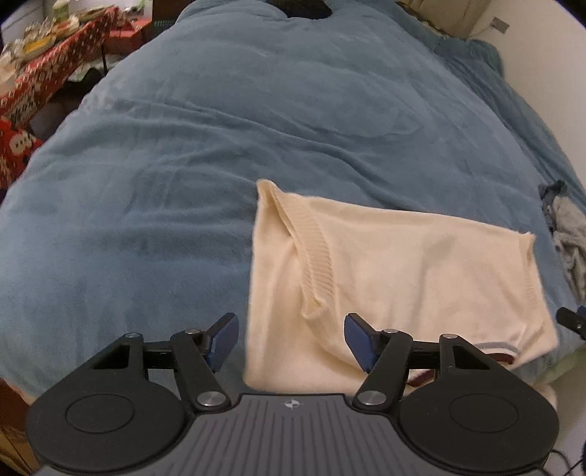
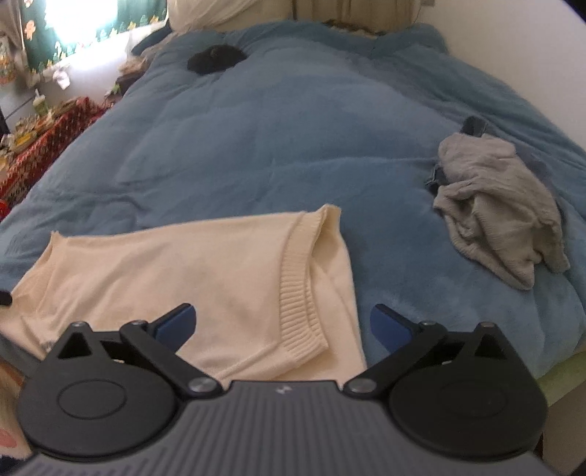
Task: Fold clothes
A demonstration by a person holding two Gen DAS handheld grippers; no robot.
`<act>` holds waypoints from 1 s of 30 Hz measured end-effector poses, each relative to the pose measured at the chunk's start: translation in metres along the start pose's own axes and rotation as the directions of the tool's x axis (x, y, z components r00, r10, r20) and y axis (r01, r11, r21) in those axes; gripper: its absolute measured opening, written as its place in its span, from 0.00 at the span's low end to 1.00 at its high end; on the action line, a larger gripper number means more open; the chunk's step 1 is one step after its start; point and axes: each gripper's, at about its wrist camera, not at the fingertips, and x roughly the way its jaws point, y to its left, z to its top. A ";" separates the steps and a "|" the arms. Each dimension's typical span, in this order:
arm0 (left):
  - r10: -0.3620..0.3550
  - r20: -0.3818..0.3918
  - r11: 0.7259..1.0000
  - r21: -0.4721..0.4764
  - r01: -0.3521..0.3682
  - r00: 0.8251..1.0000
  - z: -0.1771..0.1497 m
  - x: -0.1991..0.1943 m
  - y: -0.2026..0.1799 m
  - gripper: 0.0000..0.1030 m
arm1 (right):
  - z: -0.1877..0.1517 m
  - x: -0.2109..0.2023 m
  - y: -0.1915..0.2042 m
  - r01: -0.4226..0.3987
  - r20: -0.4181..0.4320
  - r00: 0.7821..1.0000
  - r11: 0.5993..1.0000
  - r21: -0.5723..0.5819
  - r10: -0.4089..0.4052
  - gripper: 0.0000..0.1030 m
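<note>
Landmark: cream sweater, folded into a flat rectangle, lying on the blue blanket at the bed's near edge.
Sleeve: ribbed cuff laid across the top of the sweater.
Left tool: spread, nothing between its blue pads, hovering over the sweater's near left part.
Right tool: spread wide and empty, over the sweater's right edge by the cuff.
Grey garment: crumpled on the blanket, well apart to the sweater's right.
Dark object: far beyond the sweater, near the pillows.
</note>
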 end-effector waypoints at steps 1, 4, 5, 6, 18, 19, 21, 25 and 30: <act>0.009 0.009 1.000 0.016 -0.009 1.000 0.002 0.001 0.001 0.61 | -0.001 0.002 0.001 0.014 -0.005 1.000 1.000 -0.010 -0.014 0.99; 0.018 0.029 1.000 0.019 -0.018 0.999 0.006 0.005 0.009 0.60 | -0.003 0.007 0.002 0.038 -0.031 0.999 0.998 -0.043 -0.039 0.99; 0.010 0.027 1.000 0.009 -0.010 1.000 0.007 0.007 0.012 0.57 | -0.004 0.009 0.002 0.033 -0.041 0.999 0.998 -0.050 -0.035 0.99; 0.000 0.025 1.000 -0.003 0.000 1.000 0.008 0.008 0.016 0.56 | -0.005 0.009 0.000 0.017 -0.040 0.999 0.999 -0.041 -0.019 0.99; -0.193 -0.058 0.973 -0.138 0.183 0.979 0.015 0.033 0.037 0.38 | -0.006 0.016 -0.008 0.021 -0.051 0.999 1.000 0.022 -0.020 0.97; -0.190 -0.066 0.975 -0.134 0.180 0.980 0.015 0.035 0.036 0.38 | -0.007 0.015 -0.005 0.005 -0.049 0.999 1.000 0.008 -0.005 0.95; -0.192 -0.068 0.975 -0.125 0.182 0.979 0.012 0.037 0.035 0.39 | -0.006 0.016 -0.001 -0.002 -0.054 0.999 1.000 -0.001 0.002 0.95; -0.211 -0.070 0.973 -0.114 0.203 0.975 0.008 0.040 0.035 0.39 | -0.005 0.016 0.009 -0.020 -0.051 0.998 1.000 0.018 0.021 0.85; -0.233 -0.073 0.968 -0.117 0.224 0.970 0.004 0.039 0.037 0.34 | -0.004 0.020 0.038 -0.039 -0.054 0.998 0.999 0.013 0.039 0.61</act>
